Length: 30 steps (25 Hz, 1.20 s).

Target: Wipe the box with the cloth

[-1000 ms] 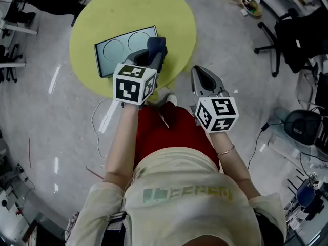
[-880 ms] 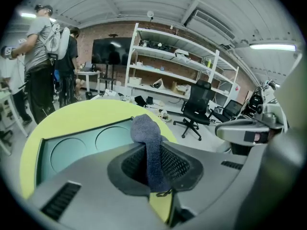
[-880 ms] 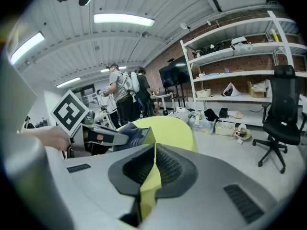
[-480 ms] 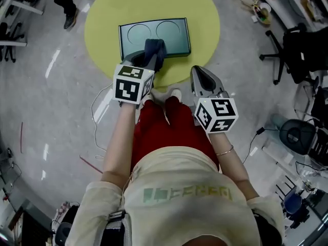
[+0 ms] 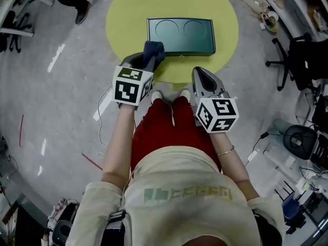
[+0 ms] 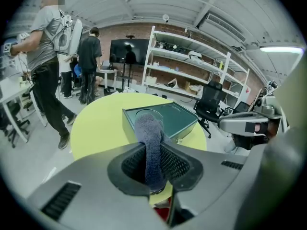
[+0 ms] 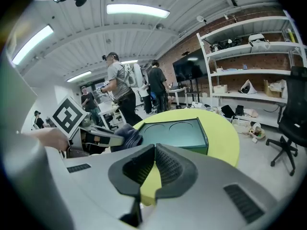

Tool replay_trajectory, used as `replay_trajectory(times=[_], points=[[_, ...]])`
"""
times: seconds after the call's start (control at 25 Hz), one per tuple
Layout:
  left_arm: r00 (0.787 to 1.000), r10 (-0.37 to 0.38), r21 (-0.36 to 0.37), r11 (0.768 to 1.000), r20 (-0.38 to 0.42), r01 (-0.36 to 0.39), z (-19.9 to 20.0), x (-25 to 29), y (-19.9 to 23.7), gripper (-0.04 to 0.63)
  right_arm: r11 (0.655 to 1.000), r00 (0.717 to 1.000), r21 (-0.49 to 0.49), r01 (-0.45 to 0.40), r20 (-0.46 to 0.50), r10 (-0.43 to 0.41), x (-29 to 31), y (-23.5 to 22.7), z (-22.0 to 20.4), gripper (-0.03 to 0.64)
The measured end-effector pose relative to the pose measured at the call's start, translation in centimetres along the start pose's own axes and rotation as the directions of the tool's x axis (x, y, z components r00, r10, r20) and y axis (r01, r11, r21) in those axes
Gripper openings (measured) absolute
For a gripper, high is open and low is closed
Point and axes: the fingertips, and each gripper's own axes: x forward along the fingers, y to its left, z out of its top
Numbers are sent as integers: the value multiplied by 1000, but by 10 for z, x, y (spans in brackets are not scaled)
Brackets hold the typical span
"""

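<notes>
Cloth [image 6: 151, 145], clamped in L hand-held gripper [image 6: 153, 163], now brought to 7 o'clock corner of box [image 5: 180, 35]; R hand-held gripper [image 7: 152, 169] closed, empty; wipe judged imminent.

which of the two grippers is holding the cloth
The left gripper: its jaws are clamped on the dark blue cloth, which sticks out past them. The right gripper is shut with nothing between its jaws.

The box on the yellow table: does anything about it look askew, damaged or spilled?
Nothing stands out. The box lies flat on the yellow table, with no visible dent or spill; the cloth is clamped in the left gripper.
</notes>
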Motion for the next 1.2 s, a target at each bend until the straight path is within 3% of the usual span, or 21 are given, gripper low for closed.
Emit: replay_trajectory(times=[0.2, 0.36, 0.48, 0.6, 0.92, 1.2], points=[[999, 36, -4, 999, -4, -36, -16, -16, 13, 66, 999, 999, -23, -26, -22, 25, 3, 17, -11, 38], [991, 131, 5, 991, 12, -131, -19, -36, 18, 66, 998, 999, -33, -47, -20, 46, -4, 16, -10, 38], [981, 191, 11, 981, 45, -192, -12, -47, 12, 66, 998, 999, -29, -53, -7, 53, -13, 4, -6, 38], [978, 199, 15, 980, 65, -200, -4, -39, -19, 66, 999, 999, -14, -46, 7, 46, -29, -29, -6, 38], [998, 10, 83, 996, 56, -15, 23, 21, -135, 66, 1000, 1000, 21, 3, 15, -4, -65, -96, -10, 38], [986, -167, 153, 974, -12, 167, 30, 90, -209, 66, 995, 997, 58, 81, -15, -80, -86, -144, -27, 38]])
